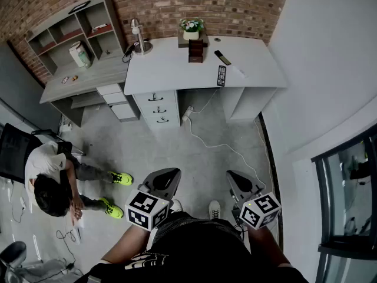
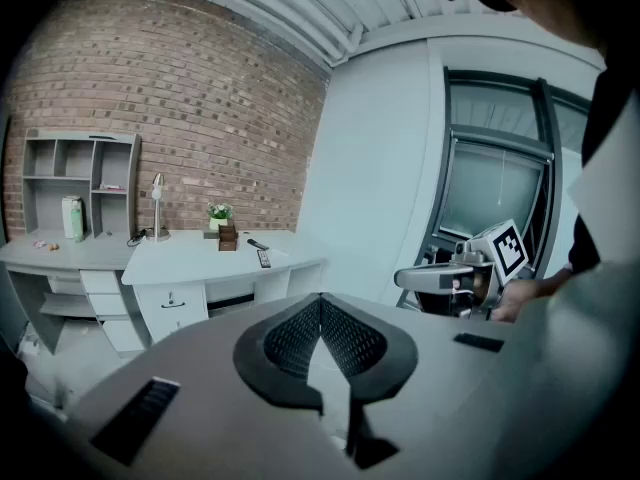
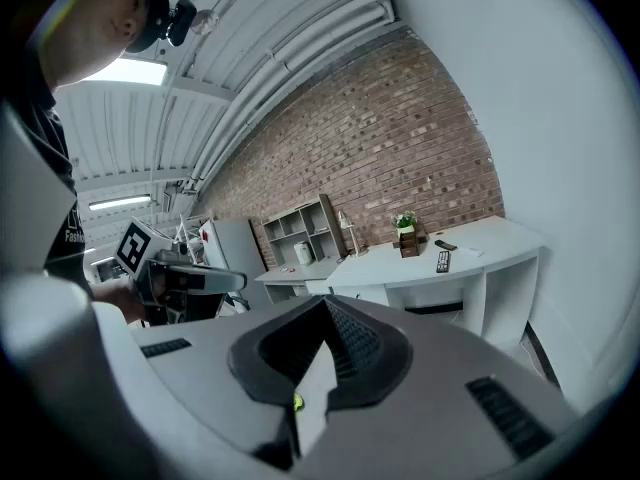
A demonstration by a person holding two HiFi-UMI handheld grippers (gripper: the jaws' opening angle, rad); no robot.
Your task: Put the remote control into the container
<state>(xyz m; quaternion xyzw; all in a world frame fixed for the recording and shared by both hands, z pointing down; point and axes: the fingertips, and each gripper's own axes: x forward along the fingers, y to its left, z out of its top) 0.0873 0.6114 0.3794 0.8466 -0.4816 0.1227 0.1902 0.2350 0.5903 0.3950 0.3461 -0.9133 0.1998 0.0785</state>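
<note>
Evidently nothing is under way yet: the remote control [image 1: 221, 75] lies flat near the front edge of the white counter [image 1: 171, 69], well apart from the person, with a small brown container [image 1: 195, 50] behind it. The left gripper [image 1: 168, 173] and right gripper [image 1: 237, 175] hang at the waist, fingers [image 2: 297, 338] together on nothing, probably because nothing is within reach.

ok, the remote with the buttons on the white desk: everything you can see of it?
Slim dark rectangular remote control, rows of small pale buttons on its face, plastic by the look. It lies flat, face up, on the white desk close to the front edge, long axis front to back. Only the desk touches it; a second dark slim item lies apart behind it. Markings too small to read.
</note>
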